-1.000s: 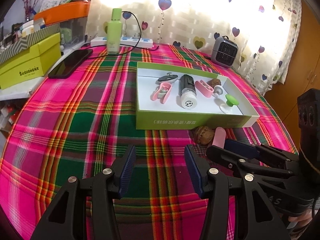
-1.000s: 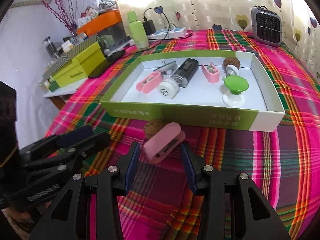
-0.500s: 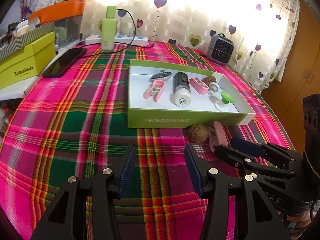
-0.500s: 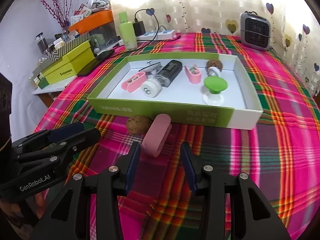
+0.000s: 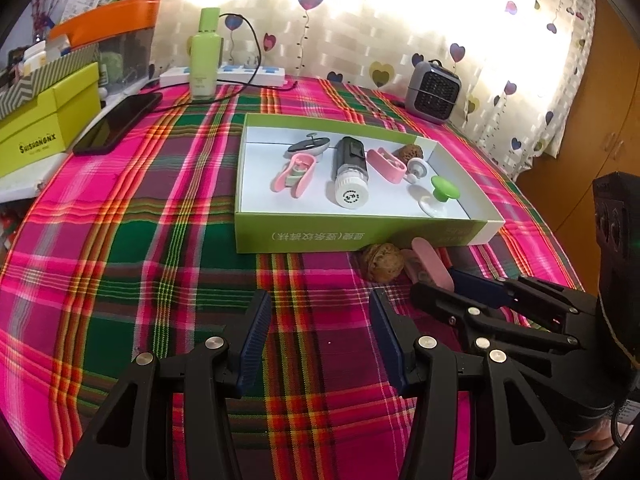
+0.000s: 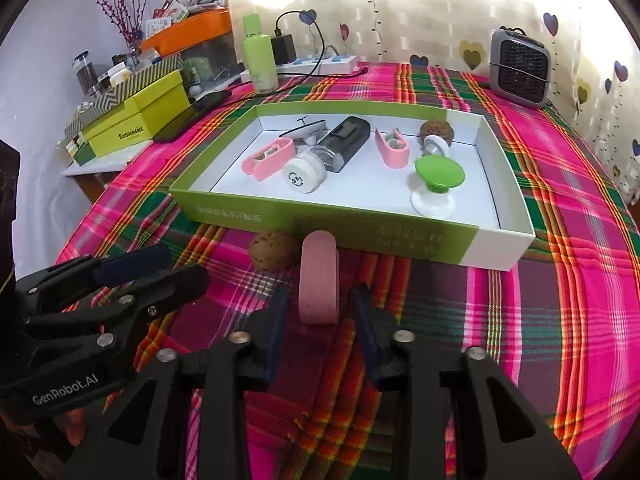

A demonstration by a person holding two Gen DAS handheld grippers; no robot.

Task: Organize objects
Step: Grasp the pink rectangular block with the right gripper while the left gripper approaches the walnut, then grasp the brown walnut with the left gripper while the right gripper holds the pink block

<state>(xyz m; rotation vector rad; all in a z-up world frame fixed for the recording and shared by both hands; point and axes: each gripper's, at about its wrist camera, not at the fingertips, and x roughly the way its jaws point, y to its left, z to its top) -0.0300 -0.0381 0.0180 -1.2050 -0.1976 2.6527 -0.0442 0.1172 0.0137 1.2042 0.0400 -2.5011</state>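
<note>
1. Risk one: right tongs (image 6: 320, 308) have just been closing around the pink rounded plastic clip (image 6: 318, 280), which lies on the plaid-covered counter (image 6: 560, 320) just in front of the green-and-white cardboard tray (image 6: 328, 222). A gap is visible between each pad and the clip, so no firm pinch can be confirmed. If lifted now, the clip could be dropped.
2. Only the near end of the clip sits between the pads. With so shallow a bite, the smooth shell could be squeezed out forward toward the tray wall.
3. The brown wrinkled walnut (image 6: 274, 254) lies just beside the clip on its left. It could be nudged and rolled away by the left pad.
4. The tray wall stands close ahead; a low carry could catch the rim and shift the tray.
5. Left tongs (image 5: 316, 336) are held spread, empty, above the cloth, near the right tongs. Collision is possible if both are moved together.
</note>
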